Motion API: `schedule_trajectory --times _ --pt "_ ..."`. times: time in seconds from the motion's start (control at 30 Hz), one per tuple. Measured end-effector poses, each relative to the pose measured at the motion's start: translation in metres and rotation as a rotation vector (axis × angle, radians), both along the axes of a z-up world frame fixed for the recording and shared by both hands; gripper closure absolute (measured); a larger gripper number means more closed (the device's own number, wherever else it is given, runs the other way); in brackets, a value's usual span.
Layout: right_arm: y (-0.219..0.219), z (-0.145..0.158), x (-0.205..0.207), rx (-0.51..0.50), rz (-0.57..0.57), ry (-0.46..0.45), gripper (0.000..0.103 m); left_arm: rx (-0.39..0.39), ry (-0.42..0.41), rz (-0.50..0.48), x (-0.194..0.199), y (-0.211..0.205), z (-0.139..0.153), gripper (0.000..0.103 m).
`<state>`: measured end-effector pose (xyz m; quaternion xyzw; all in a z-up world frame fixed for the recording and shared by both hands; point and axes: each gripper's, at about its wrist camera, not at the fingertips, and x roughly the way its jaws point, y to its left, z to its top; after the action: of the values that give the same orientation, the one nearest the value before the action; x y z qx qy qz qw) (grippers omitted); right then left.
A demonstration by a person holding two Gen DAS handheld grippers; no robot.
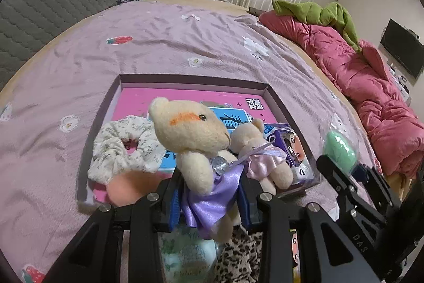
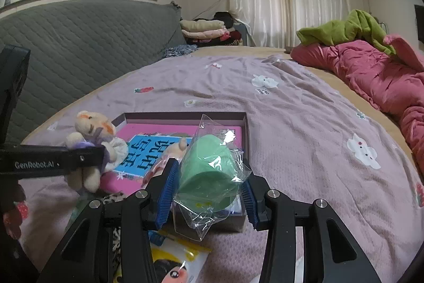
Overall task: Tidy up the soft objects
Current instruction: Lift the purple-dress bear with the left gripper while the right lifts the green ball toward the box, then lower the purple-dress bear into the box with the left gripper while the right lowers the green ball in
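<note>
**Listener:** What are your two tongs holding?

**Me:** My left tongs (image 1: 209, 199) are clenched on a cream teddy bear (image 1: 197, 147) in a shiny purple dress — the blue pads squeeze its skirt from both sides, and its head stands up above the fingers. My right tongs (image 2: 209, 192) grasp a mint-green soft block (image 2: 209, 177) sealed in a clear plastic bag; the pads press the bag's sides.

**Listener:** Where are they in the room?

**Me:** Both hang above a bed covered with a lilac sheet (image 1: 172, 44) printed with small flowers and strawberries. Just beyond the bear lies a shallow open box (image 1: 185, 78) with a pink printed bottom.

**Listener:** What's in the box?

**Me:** At its near left, a white flowered hair scrunchie (image 1: 124, 145). Right of the held bear, a smaller teddy bear (image 1: 261, 154) in a pale pink dress lies in the box, touching a small purple carton (image 1: 291, 147) at the near right corner. A peach-coloured blurred shape sits by the left finger — I cannot tell what it is.

**Listener:** And the green block?

**Me:** Over the box's near right corner, to the right of the bear.

**Listener:** Anything else nearby?

**Me:** Under my tongs, on the sheet, a leopard-print cloth (image 1: 238, 253) and a yellow cartoon packet (image 2: 175, 264). At the far right, a bunched red quilt (image 1: 365, 86) with a green garment (image 1: 318, 15) on top.
</note>
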<state>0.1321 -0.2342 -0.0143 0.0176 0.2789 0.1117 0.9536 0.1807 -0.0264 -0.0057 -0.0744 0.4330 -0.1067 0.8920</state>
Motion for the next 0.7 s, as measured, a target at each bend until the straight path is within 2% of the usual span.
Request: schedule_trajectory --times 0.17,0.7 --pt "-0.005 0.000 0.011 0.014 -0.020 -0.007 0.056 -0.013 0.011 -0.013 0.011 -0.005 -0.006 0.068" --pt "-0.006 -0.011 0.032 0.003 -0.017 0.013 0.056 0.029 0.051 -0.034 0.038 -0.012 -0.029 0.068"
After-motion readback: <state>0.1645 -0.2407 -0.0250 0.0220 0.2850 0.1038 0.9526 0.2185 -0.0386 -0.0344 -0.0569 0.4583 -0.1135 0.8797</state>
